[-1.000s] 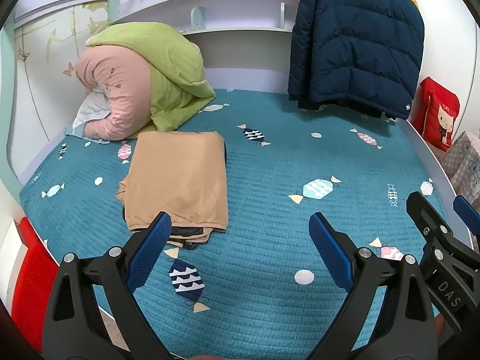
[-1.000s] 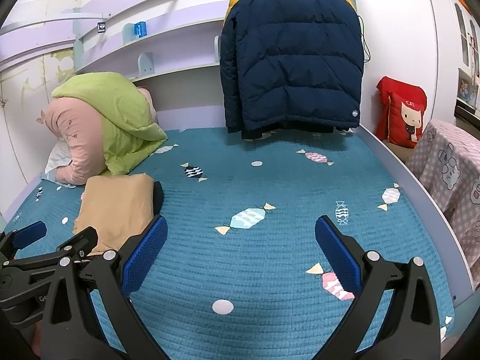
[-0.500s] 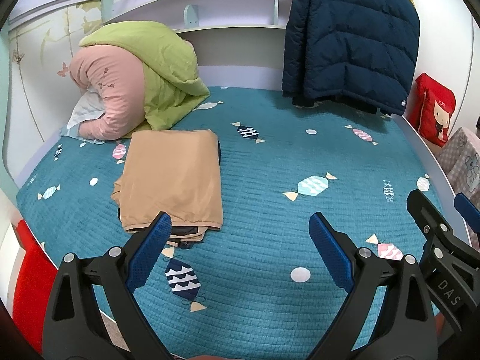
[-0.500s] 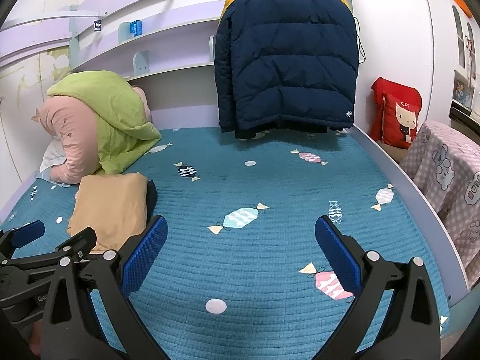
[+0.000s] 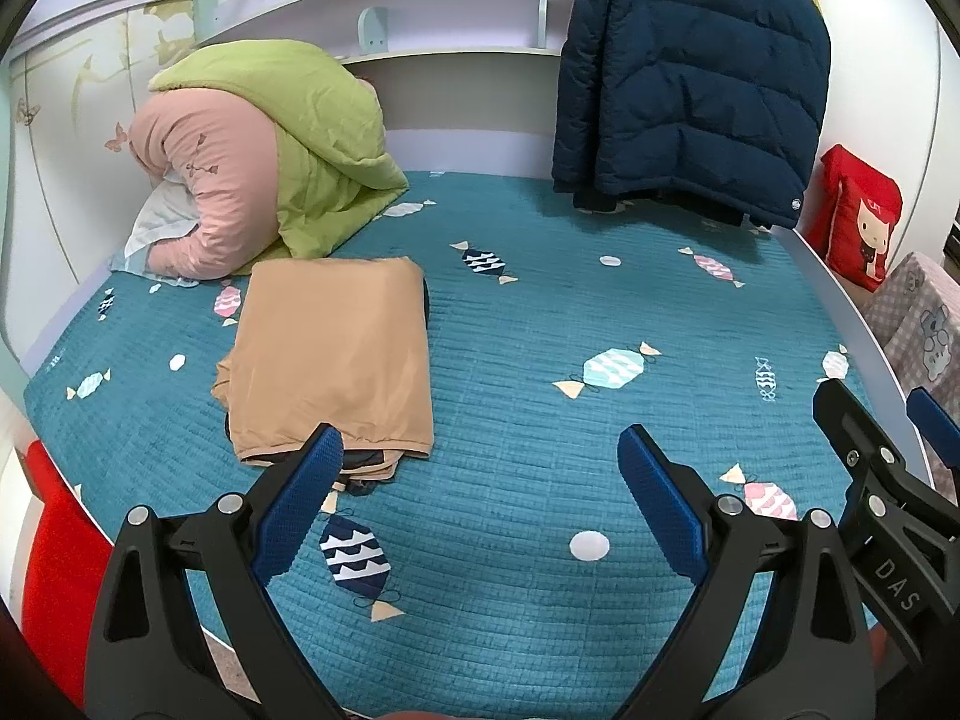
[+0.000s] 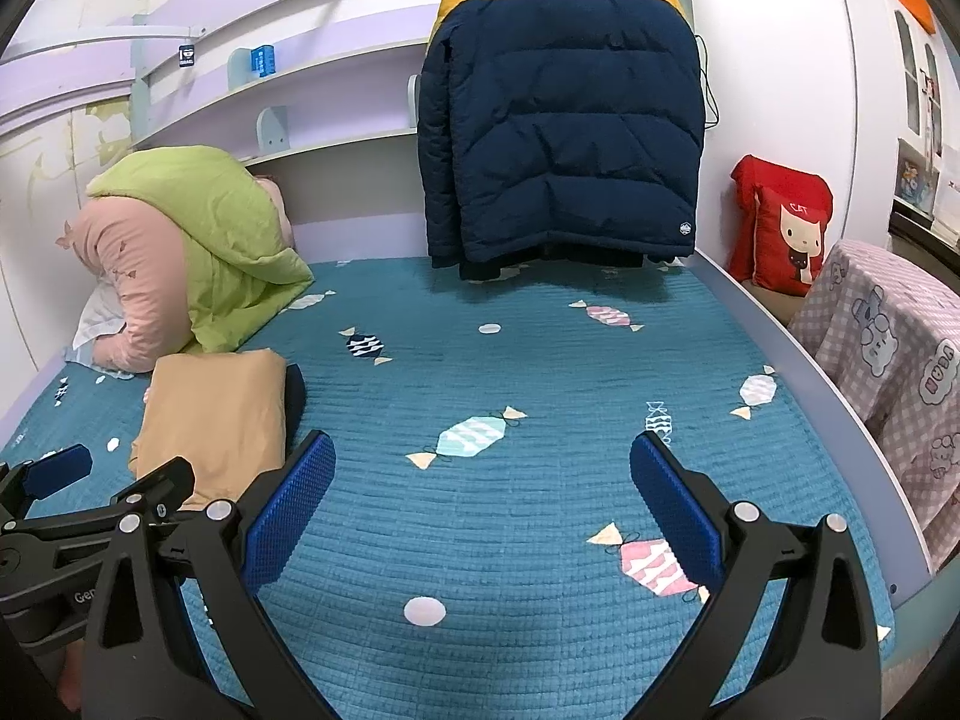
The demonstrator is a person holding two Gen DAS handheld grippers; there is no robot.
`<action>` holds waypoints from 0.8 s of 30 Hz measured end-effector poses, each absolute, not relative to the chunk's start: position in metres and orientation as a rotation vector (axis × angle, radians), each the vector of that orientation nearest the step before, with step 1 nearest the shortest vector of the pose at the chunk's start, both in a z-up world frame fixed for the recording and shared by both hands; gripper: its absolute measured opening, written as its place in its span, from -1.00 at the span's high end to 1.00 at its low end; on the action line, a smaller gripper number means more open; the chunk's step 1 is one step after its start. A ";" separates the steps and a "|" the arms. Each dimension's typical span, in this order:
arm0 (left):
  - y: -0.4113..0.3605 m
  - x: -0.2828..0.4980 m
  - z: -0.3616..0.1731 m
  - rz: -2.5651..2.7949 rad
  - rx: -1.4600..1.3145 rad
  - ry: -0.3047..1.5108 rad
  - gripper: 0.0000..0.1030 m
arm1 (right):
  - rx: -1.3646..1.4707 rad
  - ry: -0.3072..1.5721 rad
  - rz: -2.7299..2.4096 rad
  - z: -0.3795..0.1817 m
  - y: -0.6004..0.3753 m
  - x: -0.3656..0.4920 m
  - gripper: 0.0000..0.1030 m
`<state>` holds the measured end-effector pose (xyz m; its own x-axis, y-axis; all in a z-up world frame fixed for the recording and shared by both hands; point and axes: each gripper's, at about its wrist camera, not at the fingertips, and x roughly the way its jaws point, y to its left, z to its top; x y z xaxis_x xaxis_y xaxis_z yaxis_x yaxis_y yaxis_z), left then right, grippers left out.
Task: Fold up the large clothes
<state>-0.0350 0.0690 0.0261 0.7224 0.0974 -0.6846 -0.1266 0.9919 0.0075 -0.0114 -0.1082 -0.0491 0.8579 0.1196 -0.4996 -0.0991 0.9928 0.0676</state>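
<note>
Tan garment (image 5: 336, 354) folded on bed (image 5: 540, 420) | L tool (image 5: 480, 450) wide, empty | R tool (image 6: 483, 459) wide, empty

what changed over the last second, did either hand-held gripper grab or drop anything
Nothing was grabbed or dropped. Both views shifted slightly, so the left hand-held gripper and right hand-held gripper drifted a little, which way is unclear. Both stayed open and empty above the bedspread. The folded tan garment and hanging puffer jacket lay unchanged.
</note>
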 end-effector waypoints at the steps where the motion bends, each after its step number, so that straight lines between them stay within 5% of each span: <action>1: 0.069 -0.035 0.026 0.124 -0.042 0.753 -0.81 | 0.039 0.527 0.114 -0.049 -0.108 -0.012 -0.85; 24: 0.066 -0.037 0.027 0.118 -0.042 0.748 -0.81 | 0.046 0.522 0.100 -0.050 -0.111 -0.016 -0.85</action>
